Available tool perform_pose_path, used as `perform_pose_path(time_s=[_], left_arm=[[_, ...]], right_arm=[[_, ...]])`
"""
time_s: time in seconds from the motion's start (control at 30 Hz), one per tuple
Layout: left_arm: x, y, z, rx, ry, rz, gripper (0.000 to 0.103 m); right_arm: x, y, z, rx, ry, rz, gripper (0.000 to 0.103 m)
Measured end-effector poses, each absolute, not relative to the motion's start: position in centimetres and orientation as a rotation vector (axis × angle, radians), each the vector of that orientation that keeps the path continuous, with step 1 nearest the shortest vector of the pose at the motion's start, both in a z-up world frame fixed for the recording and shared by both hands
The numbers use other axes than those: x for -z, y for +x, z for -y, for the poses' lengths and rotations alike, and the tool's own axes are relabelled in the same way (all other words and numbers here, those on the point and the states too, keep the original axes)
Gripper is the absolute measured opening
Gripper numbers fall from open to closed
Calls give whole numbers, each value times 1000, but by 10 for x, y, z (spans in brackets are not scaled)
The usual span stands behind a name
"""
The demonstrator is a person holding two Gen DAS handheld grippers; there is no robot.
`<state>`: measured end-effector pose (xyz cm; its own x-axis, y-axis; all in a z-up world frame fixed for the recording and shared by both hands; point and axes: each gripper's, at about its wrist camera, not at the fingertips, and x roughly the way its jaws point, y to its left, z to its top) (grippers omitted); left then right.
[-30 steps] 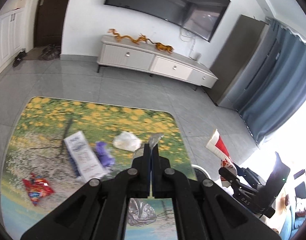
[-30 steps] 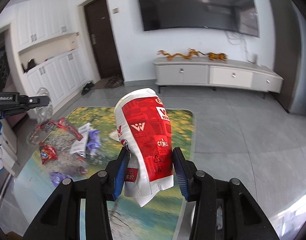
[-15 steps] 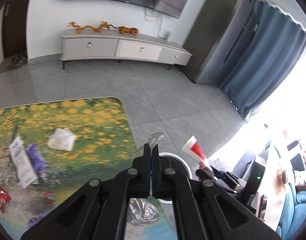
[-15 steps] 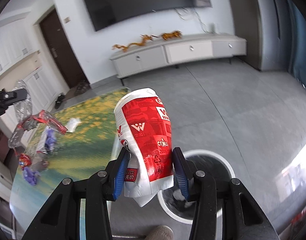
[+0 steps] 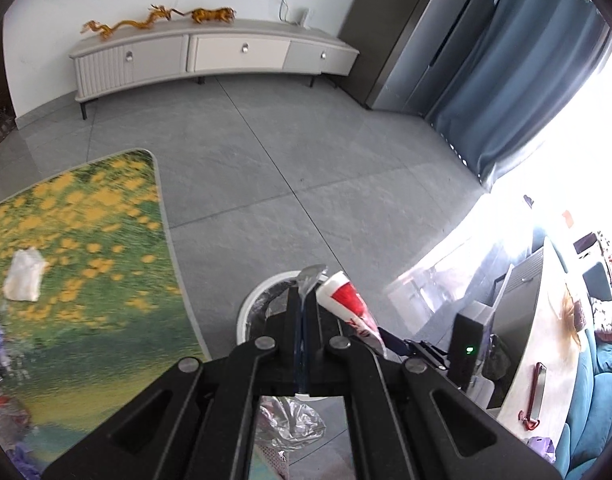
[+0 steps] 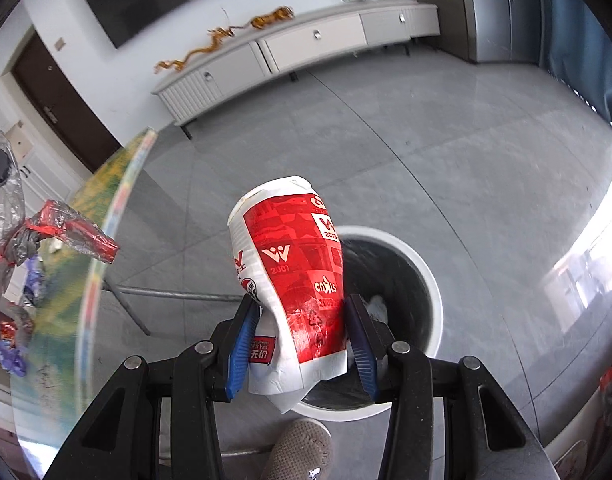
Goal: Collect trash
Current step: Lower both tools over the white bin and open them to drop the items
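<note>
My left gripper [image 5: 306,300] is shut on a crumpled clear and silver wrapper [image 5: 312,274]; its tip sticks out past the fingertips and the rest hangs below them. From the right wrist view the same wrapper [image 6: 9,208] dangles at the far left, with red patches. A crushed red and white paper cup [image 6: 293,280] stands upright between the blue pads [image 6: 241,336] of my right gripper [image 6: 301,320], which is shut on it. Directly beneath both grippers is a round white-rimmed bin [image 6: 426,276] with a dark liner; its rim [image 5: 257,300] shows behind the left fingers.
A table with a flower-print cloth [image 5: 85,240] lies to the left, bearing a white tissue [image 5: 23,276] and purple wrappers [image 6: 9,354]. A person's slipper [image 6: 301,452] is next to the bin. A low TV cabinet [image 5: 209,56] lines the far wall across grey tiles.
Both grippers swung right, off the table, and came down over the bin. The wrapper and the cup stayed gripped throughout.
</note>
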<state>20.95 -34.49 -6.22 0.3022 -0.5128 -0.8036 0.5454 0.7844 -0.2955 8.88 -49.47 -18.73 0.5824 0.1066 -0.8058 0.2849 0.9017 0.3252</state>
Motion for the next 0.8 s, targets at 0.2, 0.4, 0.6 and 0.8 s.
perform_pose_path(time_s=[0.2, 0.4, 0.6, 0.8], left_arm=[[88, 212, 377, 707, 90, -1074, 0], [107, 208, 402, 751, 144, -1087, 3], [110, 202, 403, 786, 139, -1086, 3], [95, 200, 379, 788, 97, -1059, 3]], right_arm=[[212, 98, 505, 129, 481, -1001, 44], [223, 98, 512, 164, 485, -1031, 52], [220, 94, 518, 199, 485, -1030, 54], [206, 86, 523, 225, 512, -990, 55]])
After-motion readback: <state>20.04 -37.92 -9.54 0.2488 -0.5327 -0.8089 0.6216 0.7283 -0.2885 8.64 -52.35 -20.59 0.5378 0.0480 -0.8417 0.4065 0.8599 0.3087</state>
